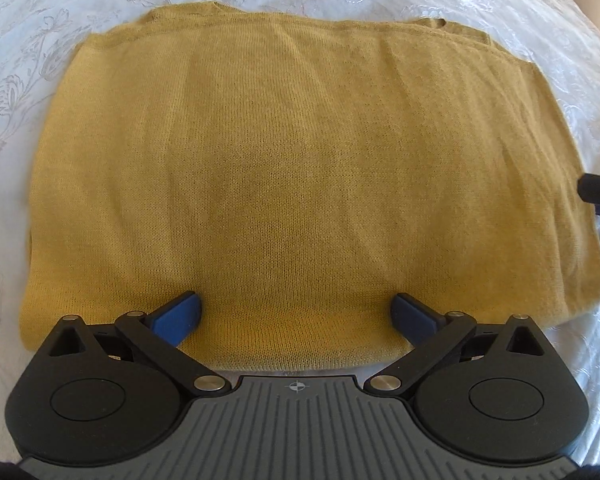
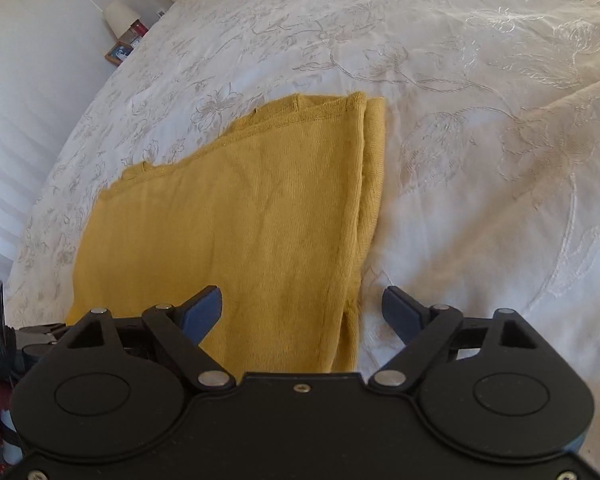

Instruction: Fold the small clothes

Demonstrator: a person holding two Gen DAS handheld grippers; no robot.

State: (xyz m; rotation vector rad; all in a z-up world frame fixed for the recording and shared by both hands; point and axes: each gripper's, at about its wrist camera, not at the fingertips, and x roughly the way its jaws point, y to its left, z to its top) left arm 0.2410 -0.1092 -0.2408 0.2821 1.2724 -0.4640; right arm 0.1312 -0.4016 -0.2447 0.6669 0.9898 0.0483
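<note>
Your left gripper [image 1: 296, 312] sits with its jaws spread wide and nothing between them. Its blue pads [image 1: 178, 316] hang over the near hem of the mustard knit garment [image 1: 300, 168], which fills almost everything ahead of it. Whether the pads actually touch the knit, you cannot tell from this view. The garment lies folded into a rough rectangle on the bed [image 1: 28, 60], whose white cover has a pale floral pattern. Stacked layers show along the garment's far edge and at its far right corner. At the right of that view a dark part of your other tool pokes in just beside the garment's right edge.

Your right gripper [image 2: 302, 308] is likewise wide open and empty. It straddles the garment's [image 2: 236, 216] right-hand folded edge: the left pad is over the knit, the right pad [image 2: 404, 312] over the bare bed cover [image 2: 480, 160]. Several layers are visible along that fold, running away from the gripper. Far off to the upper left, beside the bed, stands a lamp [image 2: 118, 18] with a small picture frame [image 2: 118, 53] in front of it.
</note>
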